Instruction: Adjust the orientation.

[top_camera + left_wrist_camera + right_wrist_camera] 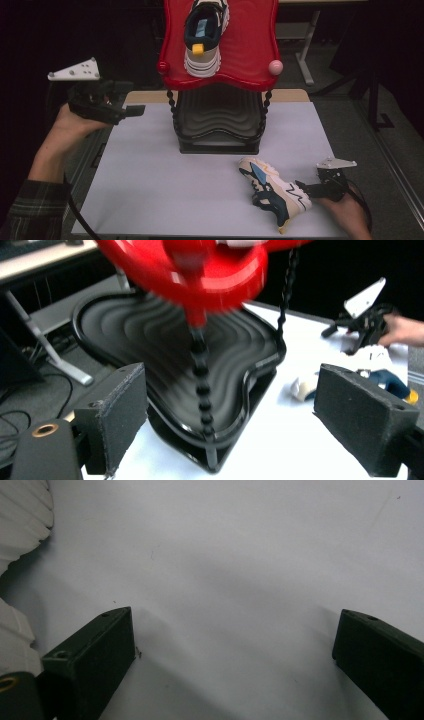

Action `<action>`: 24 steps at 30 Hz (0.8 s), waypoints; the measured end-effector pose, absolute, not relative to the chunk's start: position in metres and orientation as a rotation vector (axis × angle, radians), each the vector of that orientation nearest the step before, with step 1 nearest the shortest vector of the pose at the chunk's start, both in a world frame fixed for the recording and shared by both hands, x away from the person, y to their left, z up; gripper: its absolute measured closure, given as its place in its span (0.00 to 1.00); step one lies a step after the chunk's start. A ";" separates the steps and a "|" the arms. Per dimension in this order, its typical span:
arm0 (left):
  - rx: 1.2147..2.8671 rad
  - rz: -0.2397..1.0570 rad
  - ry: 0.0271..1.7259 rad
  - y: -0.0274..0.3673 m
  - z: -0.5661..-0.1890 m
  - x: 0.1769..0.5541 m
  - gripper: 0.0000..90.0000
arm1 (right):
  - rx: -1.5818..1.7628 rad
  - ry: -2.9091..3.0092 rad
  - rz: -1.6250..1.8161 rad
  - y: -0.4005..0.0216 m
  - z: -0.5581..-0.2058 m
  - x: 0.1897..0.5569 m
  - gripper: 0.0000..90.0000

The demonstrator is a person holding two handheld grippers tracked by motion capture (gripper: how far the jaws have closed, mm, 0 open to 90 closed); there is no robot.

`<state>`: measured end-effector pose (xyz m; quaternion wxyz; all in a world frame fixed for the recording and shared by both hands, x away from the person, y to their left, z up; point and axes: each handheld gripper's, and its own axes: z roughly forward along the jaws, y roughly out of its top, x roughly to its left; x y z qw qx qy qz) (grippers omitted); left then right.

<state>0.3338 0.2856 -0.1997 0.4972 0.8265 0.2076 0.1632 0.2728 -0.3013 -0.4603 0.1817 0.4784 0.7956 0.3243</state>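
One shoe [205, 35] already sits on the red top shelf [250, 55] of the rack, upper centre of the high view, so the work in hand looks like shelving the pair, and the step now is fetching the second shoe [272, 192]. That shoe lies on its side on the white tabletop [150, 170], lower right of the frame, in front of the rack's black lower shelf [220, 120]. The right tool [306, 190] sits just beside its sole at the lower right, jaws spread wide and grasping nothing; in the right gripper view the jaws frame bare tabletop, with the ribbed white sole at the left edge. The left tool [137, 110] hangs at the upper left, off the tabletop's edge, likewise spread and empty, looking toward the rack. The next move probably calls for the right tool to swing onto the shoe's heel or collar and clench there, then lift it to a shelf. No brand, label or writing can be read on the shoes or the rack.
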 end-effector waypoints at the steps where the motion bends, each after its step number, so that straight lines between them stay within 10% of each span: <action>1: 2.004 0.393 0.507 0.286 -0.205 0.331 0.15 | 1.352 2.246 0.916 -0.301 -0.460 0.273 0.03; 14: 2.029 0.352 0.580 0.283 -0.291 0.305 0.16 | 1.353 2.264 0.913 -0.302 -0.458 0.273 0.06; 24: 2.098 0.354 0.647 0.284 -0.358 0.284 0.16 | 1.321 2.304 1.034 -0.304 -0.438 0.265 0.41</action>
